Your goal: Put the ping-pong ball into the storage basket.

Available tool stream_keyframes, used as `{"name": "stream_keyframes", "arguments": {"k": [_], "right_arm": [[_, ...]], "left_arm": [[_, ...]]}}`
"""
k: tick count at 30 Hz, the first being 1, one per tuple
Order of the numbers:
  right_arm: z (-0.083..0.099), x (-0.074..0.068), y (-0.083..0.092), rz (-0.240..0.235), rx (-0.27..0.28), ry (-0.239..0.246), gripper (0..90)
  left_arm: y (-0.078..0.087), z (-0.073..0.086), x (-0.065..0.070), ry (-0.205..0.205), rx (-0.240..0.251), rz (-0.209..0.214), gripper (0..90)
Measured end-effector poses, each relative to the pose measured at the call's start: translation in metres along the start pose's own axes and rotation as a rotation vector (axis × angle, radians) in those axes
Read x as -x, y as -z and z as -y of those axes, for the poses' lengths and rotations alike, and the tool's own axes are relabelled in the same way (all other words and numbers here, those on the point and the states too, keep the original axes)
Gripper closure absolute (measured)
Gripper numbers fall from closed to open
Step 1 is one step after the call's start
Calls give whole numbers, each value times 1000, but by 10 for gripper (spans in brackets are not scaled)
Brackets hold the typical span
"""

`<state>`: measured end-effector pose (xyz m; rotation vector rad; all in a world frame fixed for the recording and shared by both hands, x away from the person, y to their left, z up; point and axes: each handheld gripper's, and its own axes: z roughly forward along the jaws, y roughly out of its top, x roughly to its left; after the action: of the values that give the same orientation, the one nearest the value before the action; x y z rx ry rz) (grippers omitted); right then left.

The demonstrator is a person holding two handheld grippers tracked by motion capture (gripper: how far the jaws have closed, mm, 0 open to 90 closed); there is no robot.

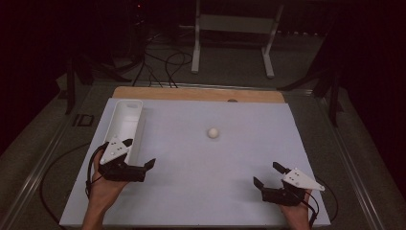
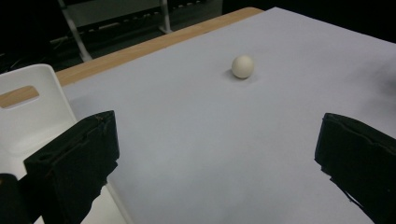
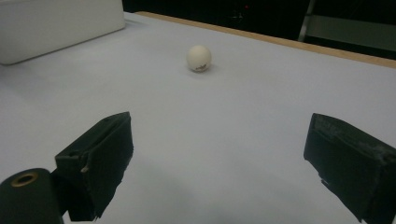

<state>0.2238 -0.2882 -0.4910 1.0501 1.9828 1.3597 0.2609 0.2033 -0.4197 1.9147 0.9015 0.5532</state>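
A small white ball [image 1: 213, 132] sits alone on the pale table [image 1: 201, 191] a little far of its middle, well apart from both grippers and to the right of the long white tray [image 1: 125, 125] that lies along the table's left side. The left gripper [image 1: 139, 154] is at the near left, just beside the tray's near end, its jaws spread wide with nothing between them. The right gripper [image 1: 268, 174] is at the near right corner, likewise wide open and empty, with the ball ahead of it.
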Motion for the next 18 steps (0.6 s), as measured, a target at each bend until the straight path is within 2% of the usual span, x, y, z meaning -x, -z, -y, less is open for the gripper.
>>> {"name": "stream_keyframes", "arguments": {"k": [18], "right_arm": [[-1, 0, 0, 0, -1, -1, 77]], "left_arm": [[-8, -15, 2, -9, -30, 15, 2]]}}
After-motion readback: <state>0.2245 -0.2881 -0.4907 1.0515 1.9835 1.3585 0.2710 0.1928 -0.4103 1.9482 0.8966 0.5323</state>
